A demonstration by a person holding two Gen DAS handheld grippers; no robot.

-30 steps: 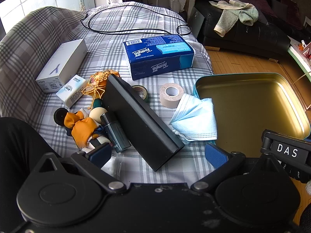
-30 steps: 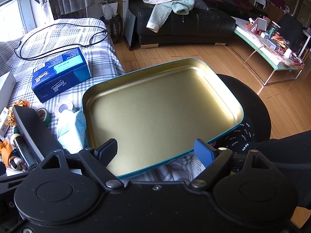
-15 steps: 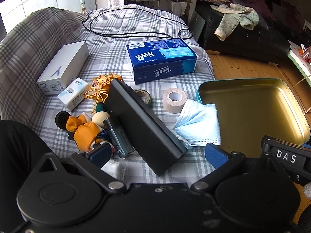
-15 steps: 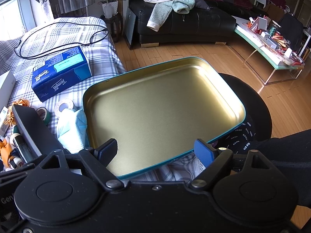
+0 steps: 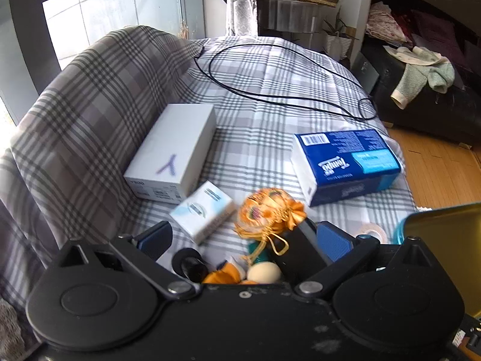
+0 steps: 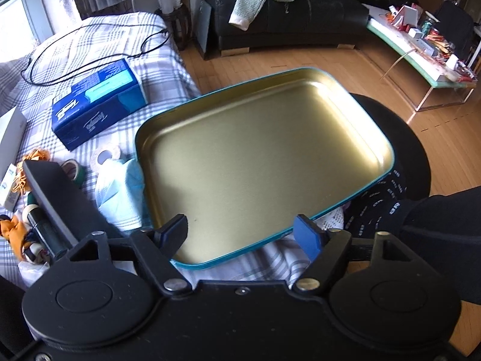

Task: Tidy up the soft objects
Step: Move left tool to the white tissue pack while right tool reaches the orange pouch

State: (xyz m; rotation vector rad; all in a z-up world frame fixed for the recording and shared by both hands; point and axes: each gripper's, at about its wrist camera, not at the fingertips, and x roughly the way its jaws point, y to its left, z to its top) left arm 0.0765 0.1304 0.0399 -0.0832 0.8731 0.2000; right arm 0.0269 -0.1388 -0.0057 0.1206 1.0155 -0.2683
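My left gripper (image 5: 245, 239) is open above the clutter on the plaid cover. An orange drawstring pouch (image 5: 267, 207) and a small tissue pack (image 5: 203, 209) lie just ahead between its fingers. A blue Tempo tissue pack (image 5: 345, 165) lies further right. My right gripper (image 6: 240, 233) hovers over the near rim of the gold tin tray (image 6: 264, 156). Its jaws are closing and the pads press on nothing. A light blue face mask (image 6: 123, 192) lies against the tray's left wall. The Tempo tissue pack (image 6: 96, 102) sits beyond the mask.
A white box (image 5: 173, 156) rests by the plaid backrest. A long black case (image 6: 60, 192), tape rolls (image 6: 105, 156) and small toys crowd the left. A black cable (image 5: 270, 90) loops at the far end. The tray (image 5: 451, 225) overhangs the wooden floor (image 6: 436, 150).
The left gripper has swung left and forward; the mask has left its view, and the white box and pouch are now central. The right gripper's jaws have narrowed over the tray.
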